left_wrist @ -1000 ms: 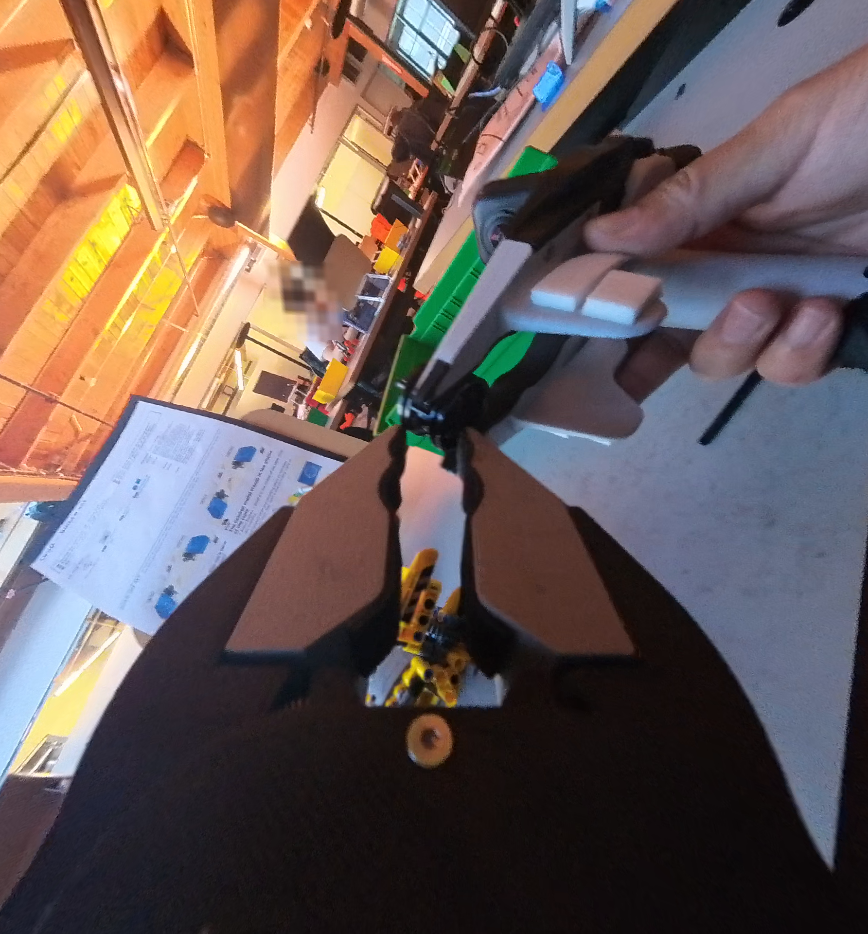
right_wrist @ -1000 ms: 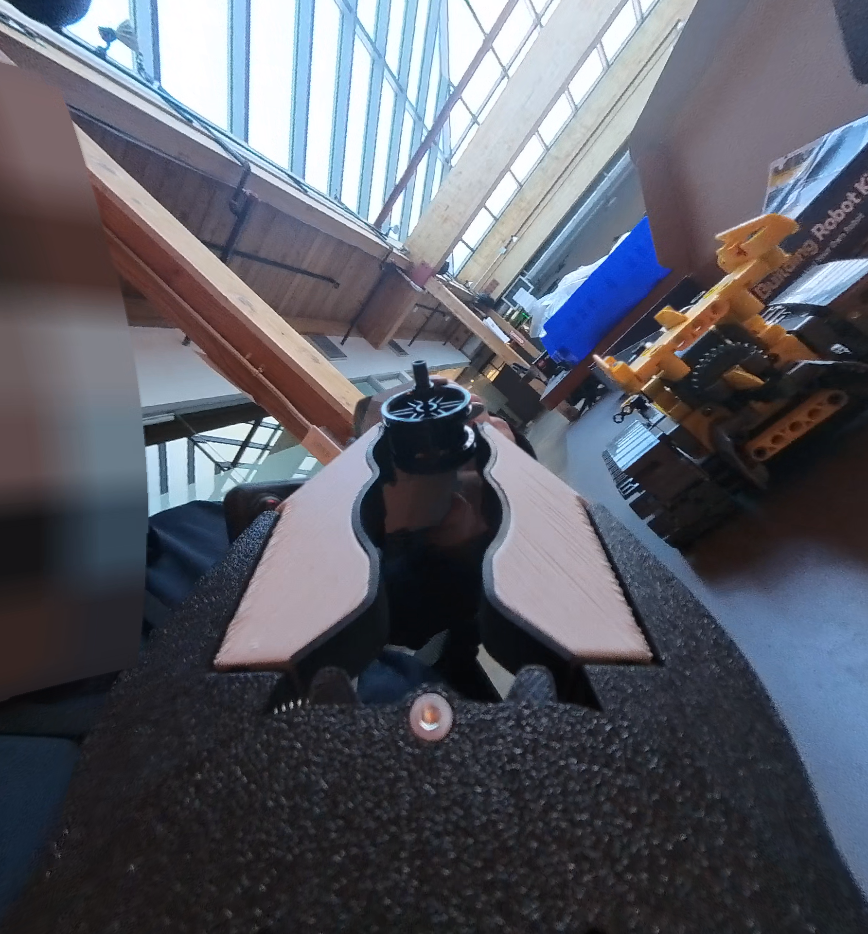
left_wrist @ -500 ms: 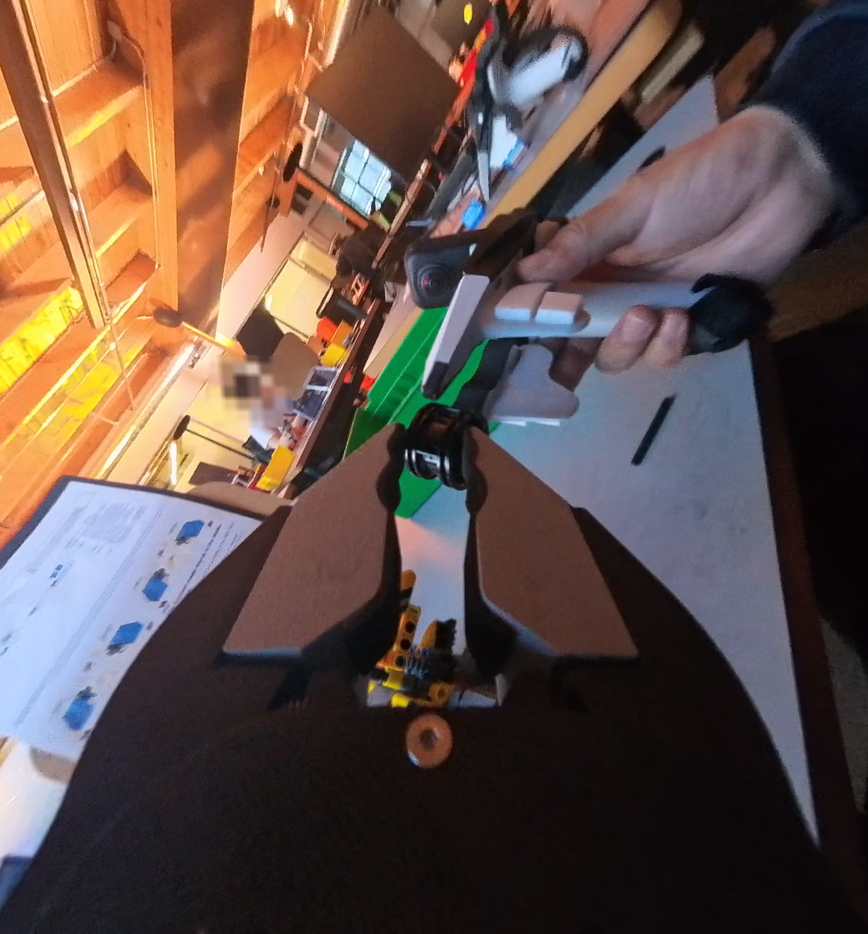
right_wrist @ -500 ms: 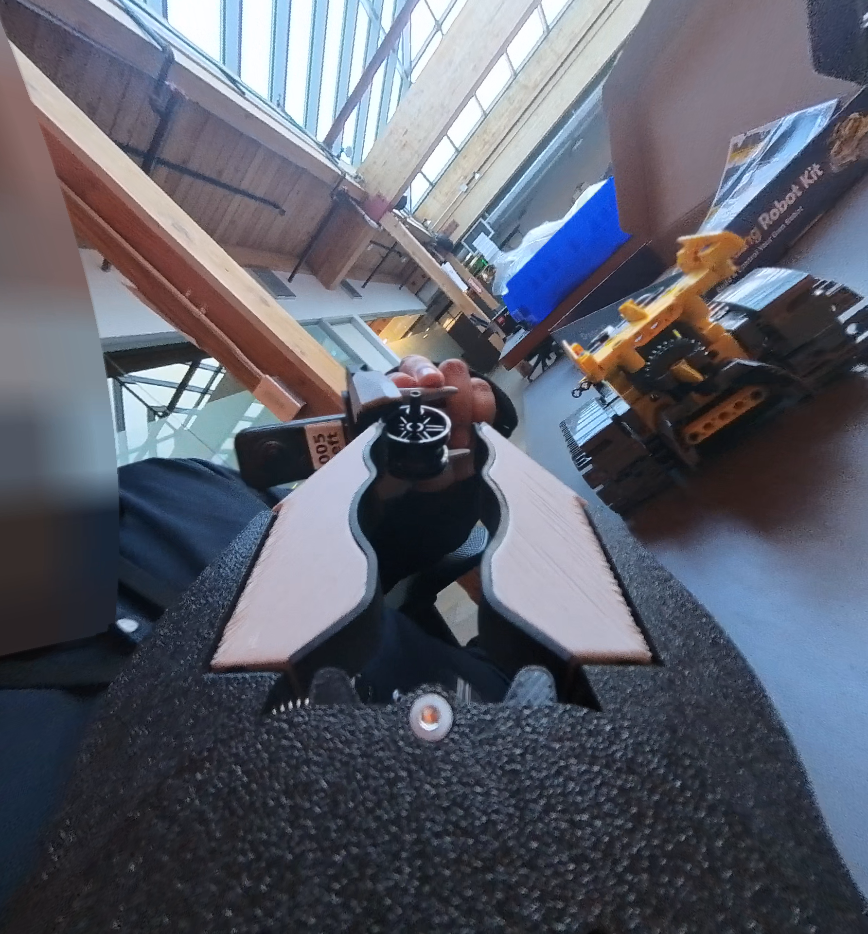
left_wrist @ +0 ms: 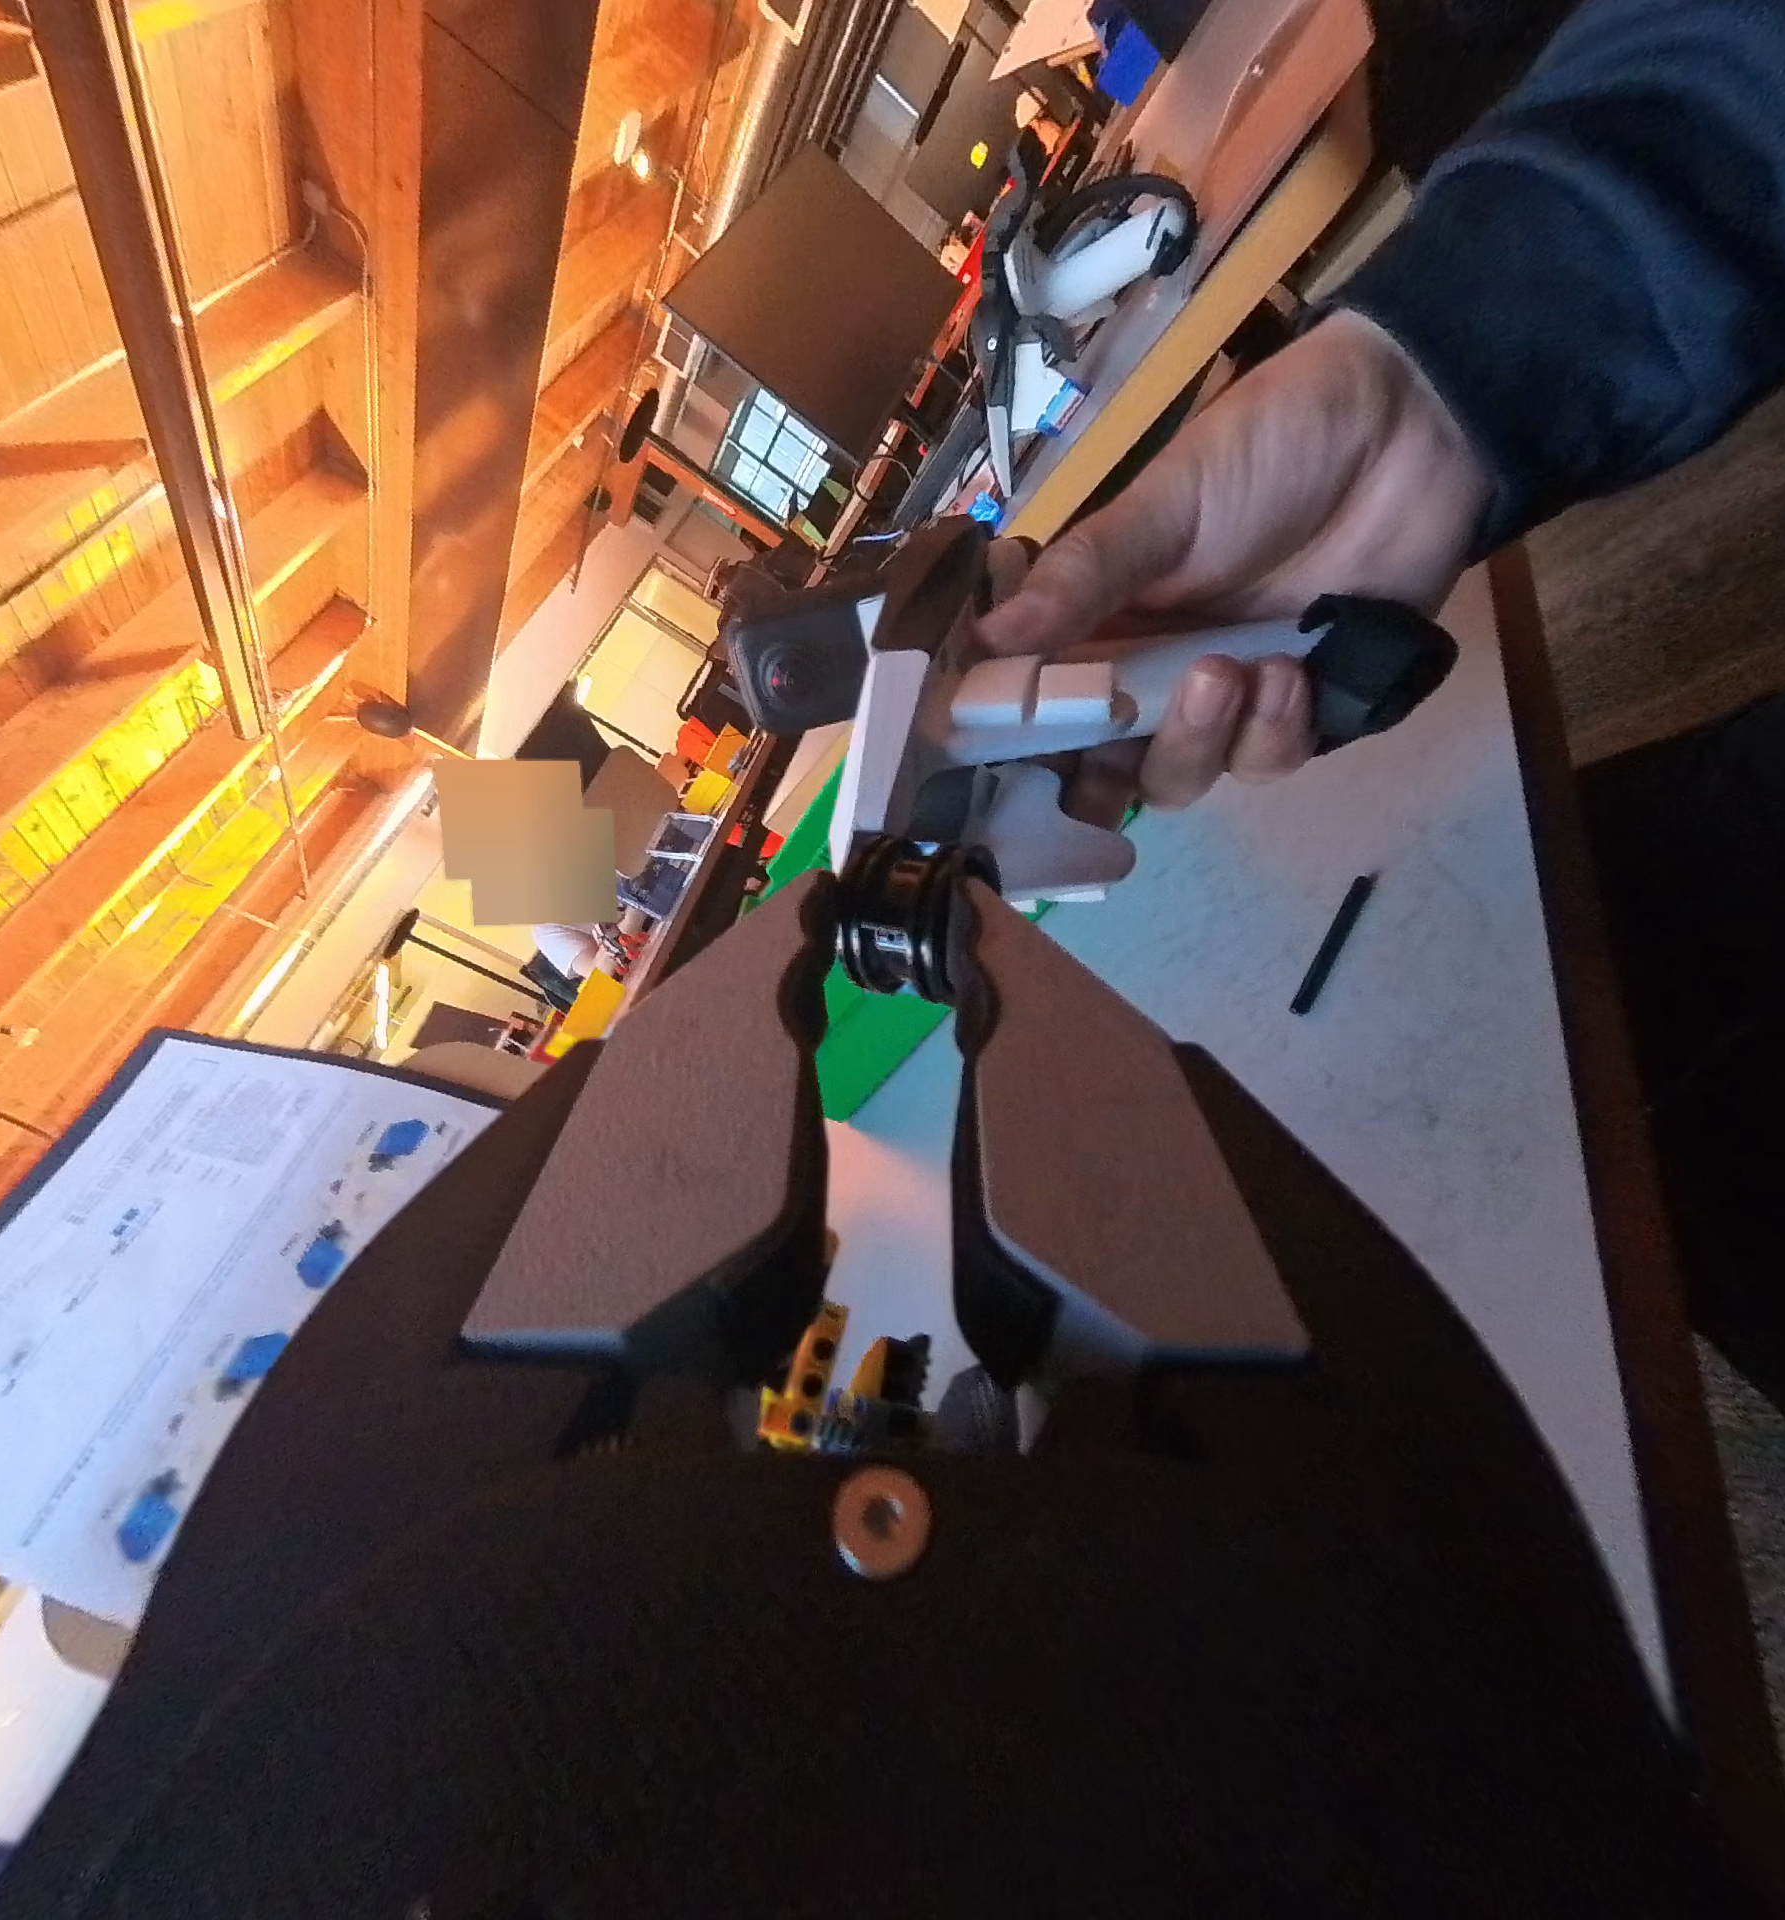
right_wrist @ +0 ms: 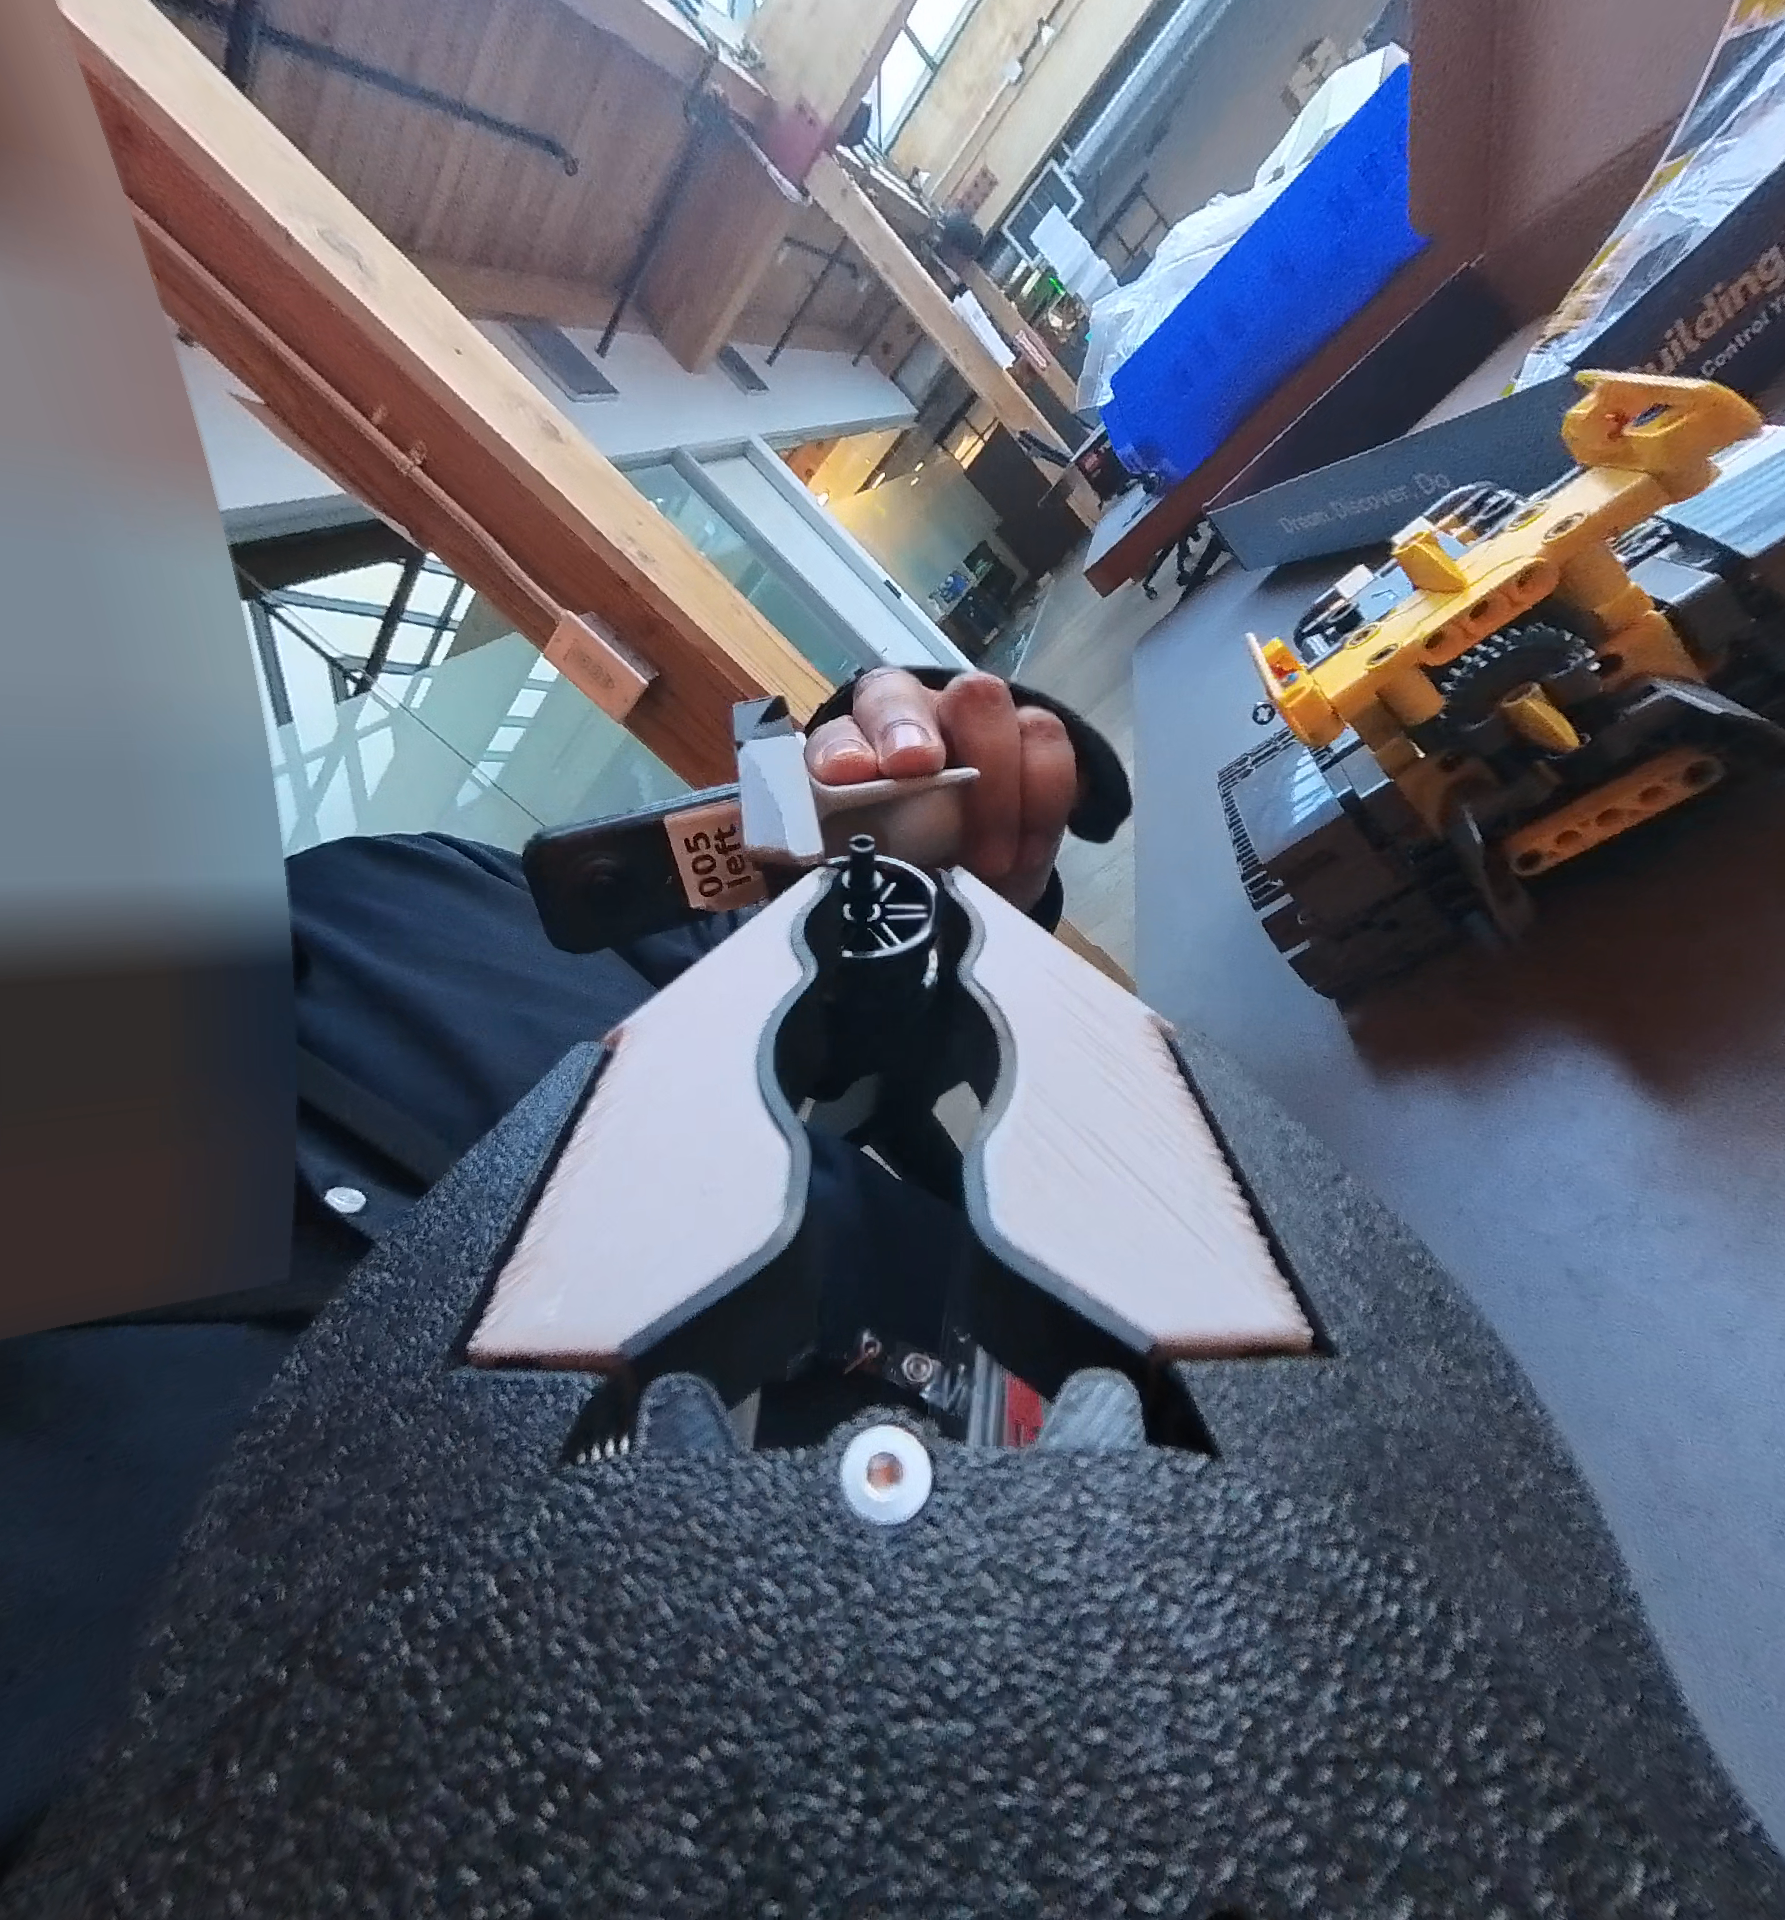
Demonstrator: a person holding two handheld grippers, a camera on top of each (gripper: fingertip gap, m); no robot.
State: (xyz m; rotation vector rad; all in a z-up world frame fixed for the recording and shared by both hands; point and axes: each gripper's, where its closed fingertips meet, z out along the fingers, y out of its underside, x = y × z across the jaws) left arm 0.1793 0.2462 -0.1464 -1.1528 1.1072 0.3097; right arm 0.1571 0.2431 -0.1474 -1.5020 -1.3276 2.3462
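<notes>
My left gripper (left_wrist: 898, 914) is shut on a small black wheel (left_wrist: 903, 935), seen edge-on between its fingertips. My right gripper (right_wrist: 872, 909) is shut on a black spoked wheel (right_wrist: 883, 920) with a short black axle pin (right_wrist: 862, 857) sticking out of its hub. The two grippers point at each other above the table. A hand holds the right gripper, which shows just beyond the wheel in the left wrist view (left_wrist: 971, 717). The left gripper and its hand show behind the wheel in the right wrist view (right_wrist: 659, 873). I cannot tell whether the two wheels touch.
A yellow and black tracked vehicle model (right_wrist: 1490, 748) stands on the grey table (right_wrist: 1542, 1195), with a dark printed box (right_wrist: 1750, 229) behind it. A loose black rod (left_wrist: 1335, 940) lies on the white table (left_wrist: 1387, 1195). A green bin (left_wrist: 867, 1039) and an instruction sheet (left_wrist: 140, 1299) lie farther off. Less than 4 cm separates the two grippers' tips.
The two grippers have drawn apart; each looks smaller and farther in the other's view. Both stay shut. The wheel in my left gripper now shows edge-on.
</notes>
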